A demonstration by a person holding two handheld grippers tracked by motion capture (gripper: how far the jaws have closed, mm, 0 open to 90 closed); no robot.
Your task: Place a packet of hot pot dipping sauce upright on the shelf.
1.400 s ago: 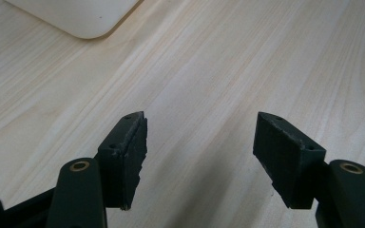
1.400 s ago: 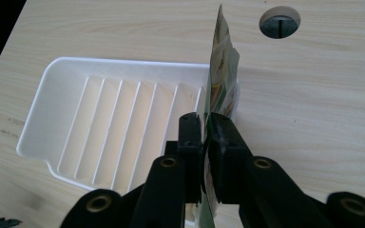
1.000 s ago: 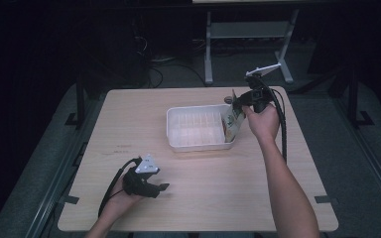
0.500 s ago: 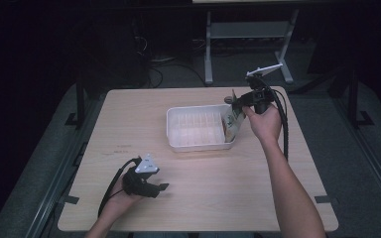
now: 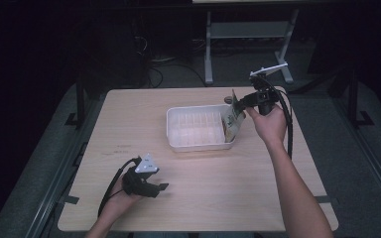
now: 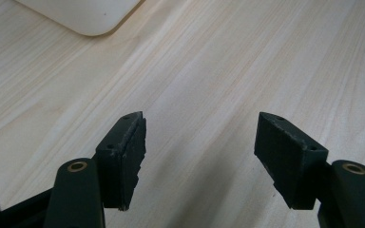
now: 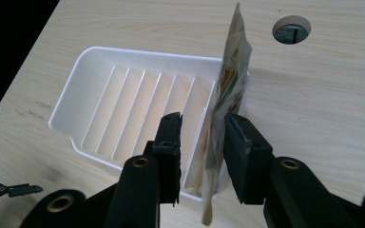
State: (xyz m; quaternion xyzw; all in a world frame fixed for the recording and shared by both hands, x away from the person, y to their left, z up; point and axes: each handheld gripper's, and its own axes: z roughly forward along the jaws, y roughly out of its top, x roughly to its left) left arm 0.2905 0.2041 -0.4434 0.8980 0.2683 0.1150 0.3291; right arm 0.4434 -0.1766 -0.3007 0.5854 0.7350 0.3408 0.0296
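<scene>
A white ribbed tray (image 5: 178, 141) sits at the middle of the wooden table. A printed green and yellow packet (image 5: 231, 121) stands on edge in the tray's right end, against its wall. My right gripper (image 5: 238, 105) reaches the packet's top from the right. In the right gripper view its jaws straddle the packet (image 7: 230, 71): the right jaw is close against it and a gap shows at the left jaw, so my right gripper (image 7: 202, 123) is open. My left gripper (image 5: 161, 187) rests near the table's front left, and in its own view the left gripper (image 6: 199, 128) is wide open over bare wood.
A round cable hole (image 7: 291, 29) lies in the table just behind the tray's right end. The tray's corner (image 6: 83, 19) shows ahead of the left gripper. Beyond the table's far edge stand a metal frame (image 5: 248, 29) and cables on the dark floor.
</scene>
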